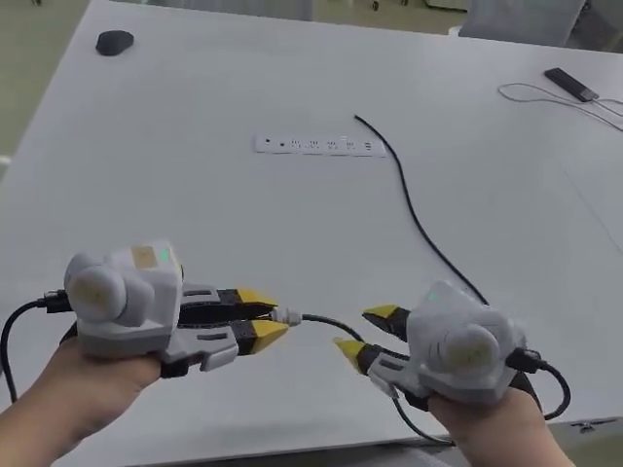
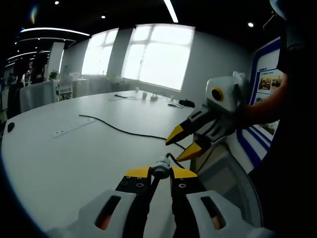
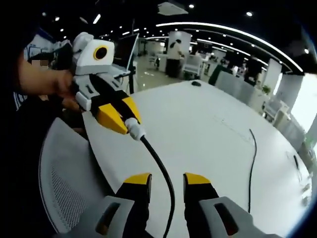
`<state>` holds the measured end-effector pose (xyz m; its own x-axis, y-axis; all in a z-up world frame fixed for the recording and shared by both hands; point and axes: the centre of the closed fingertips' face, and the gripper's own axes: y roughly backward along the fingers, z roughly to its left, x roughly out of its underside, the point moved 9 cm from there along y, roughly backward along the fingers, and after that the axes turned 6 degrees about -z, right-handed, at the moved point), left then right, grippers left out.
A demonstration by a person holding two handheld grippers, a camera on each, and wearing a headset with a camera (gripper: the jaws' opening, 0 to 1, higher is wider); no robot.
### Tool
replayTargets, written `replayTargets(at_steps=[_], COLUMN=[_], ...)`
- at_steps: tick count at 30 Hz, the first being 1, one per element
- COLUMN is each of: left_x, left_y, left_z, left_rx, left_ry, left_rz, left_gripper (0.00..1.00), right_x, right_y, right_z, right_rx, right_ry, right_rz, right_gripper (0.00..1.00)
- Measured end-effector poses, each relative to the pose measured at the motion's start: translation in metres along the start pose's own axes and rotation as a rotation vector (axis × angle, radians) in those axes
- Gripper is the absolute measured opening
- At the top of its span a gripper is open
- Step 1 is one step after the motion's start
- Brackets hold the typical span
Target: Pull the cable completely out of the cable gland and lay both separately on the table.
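White office table (image 1: 195, 214) under us, and low centre in the head view sits the small pale grey cable gland (image 1: 285, 315), pinched tight between the yellow tips of the left gripper (image 2: 161, 174). A thin black cable (image 3: 159, 161) runs out of it and passes between the jaws of the right gripper (image 3: 167, 179), which stand parted, not yet biting. Best play, I'd say: close the right one on the cable just beside the gland, hold the left steady, and draw straight along the gland's axis. The long tail trails to upper centre, past the white power strip (image 1: 314, 145), so mind it dragging.
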<state>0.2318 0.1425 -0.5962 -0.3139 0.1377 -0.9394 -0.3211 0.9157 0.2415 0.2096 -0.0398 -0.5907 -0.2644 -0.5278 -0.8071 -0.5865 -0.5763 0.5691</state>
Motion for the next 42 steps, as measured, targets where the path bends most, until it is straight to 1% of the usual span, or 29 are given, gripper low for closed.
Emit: replayTargets(at_steps=[2,4,7,11,12,13,16,20,22,26,32,42], left_x=[0.001,0.001,0.001,0.001,0.001,0.001,0.001,0.001,0.001,0.002,0.002,0.000], left_y=[0.000,0.000,0.000,-0.001,-0.001,-0.001,-0.002,-0.003,-0.003,-0.004,-0.005,-0.006], left_z=[0.001,0.001,0.002,0.002,0.002,0.003,0.002,0.002,0.002,0.003,0.004,0.004], left_rx=[0.000,-0.001,0.000,0.003,0.002,0.002,0.006,0.008,0.013,0.013,0.018,0.020], left_ry=[-0.004,-0.003,-0.002,0.002,0.003,0.004,0.007,0.008,0.015,0.013,0.015,0.007], left_rz=[0.003,0.008,0.007,0.006,0.005,0.005,0.006,0.005,-0.002,0.000,0.003,-0.003], left_gripper=[0.15,0.15,0.15,0.15,0.15,0.15,0.15,0.15,0.15,0.15,0.15,0.15], right_x=[-0.008,-0.012,-0.017,-0.022,-0.022,-0.022,-0.024,-0.025,-0.026,-0.026,-0.026,-0.024], right_y=[-0.004,-0.009,-0.013,-0.016,-0.017,-0.018,-0.021,-0.023,-0.023,-0.024,-0.026,-0.026], right_z=[0.004,0.008,0.013,0.018,0.019,0.020,0.024,0.022,0.022,0.021,0.021,0.016], right_rx=[-0.012,-0.026,-0.043,-0.051,-0.053,-0.059,-0.067,-0.062,-0.060,-0.065,-0.068,-0.060], right_ry=[0.036,0.060,0.144,0.214,0.259,0.271,0.278,0.317,0.320,0.333,0.349,0.295], right_rz=[-0.013,-0.004,-0.001,0.000,0.011,0.008,0.002,0.006,0.003,0.005,0.011,-0.003], right_gripper=[0.21,0.21,0.20,0.16,0.14,0.12,0.11,0.10,0.08,0.02,0.01,0.00])
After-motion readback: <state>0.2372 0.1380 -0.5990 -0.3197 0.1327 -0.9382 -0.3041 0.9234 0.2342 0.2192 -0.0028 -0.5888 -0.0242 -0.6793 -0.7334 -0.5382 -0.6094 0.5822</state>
